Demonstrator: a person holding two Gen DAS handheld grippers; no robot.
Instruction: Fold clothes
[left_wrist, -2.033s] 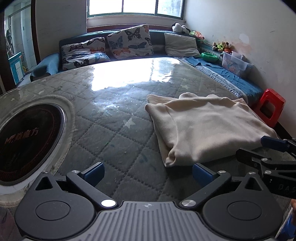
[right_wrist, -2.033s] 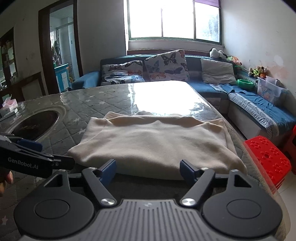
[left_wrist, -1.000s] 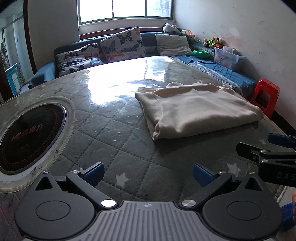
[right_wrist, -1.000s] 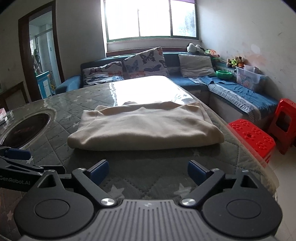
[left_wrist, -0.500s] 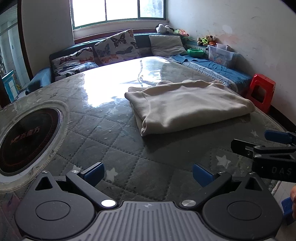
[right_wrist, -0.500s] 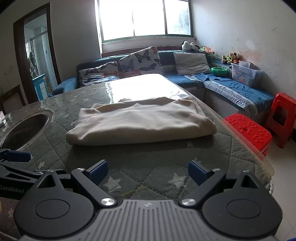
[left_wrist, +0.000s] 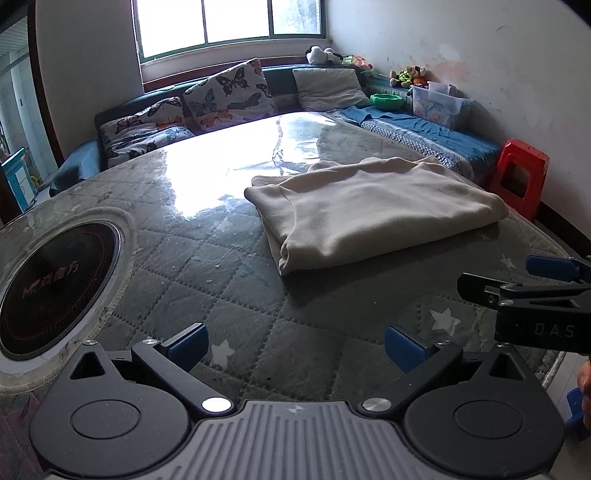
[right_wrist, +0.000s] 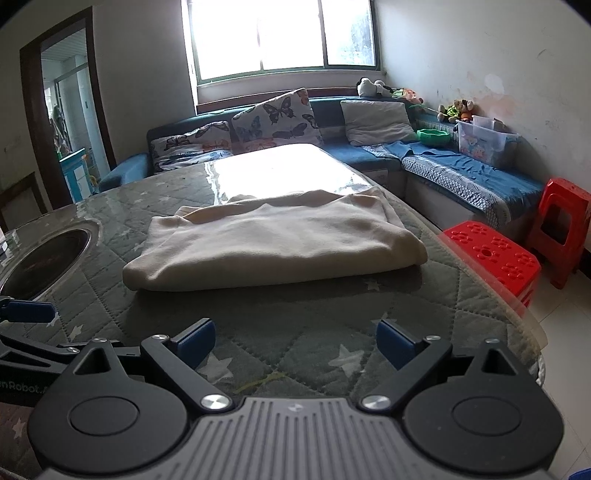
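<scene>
A cream garment (left_wrist: 373, 208) lies folded into a flat rectangle on the quilted grey table cover (left_wrist: 236, 291); it also shows in the right wrist view (right_wrist: 273, 243). My left gripper (left_wrist: 295, 345) is open and empty, held above the table's near edge, well short of the garment. My right gripper (right_wrist: 295, 339) is open and empty too, back from the garment's near fold. The right gripper also shows at the right edge of the left wrist view (left_wrist: 532, 280).
A round dark cooktop (left_wrist: 51, 284) is set into the table at the left. Red plastic stools (right_wrist: 491, 258) stand by the table's right edge. A blue sofa with butterfly cushions (right_wrist: 273, 118) runs along the back and right walls.
Both grippers have drawn back from the folded garment toward the table's near edge and risen a little. The garment lies still. Both grippers stay open.
</scene>
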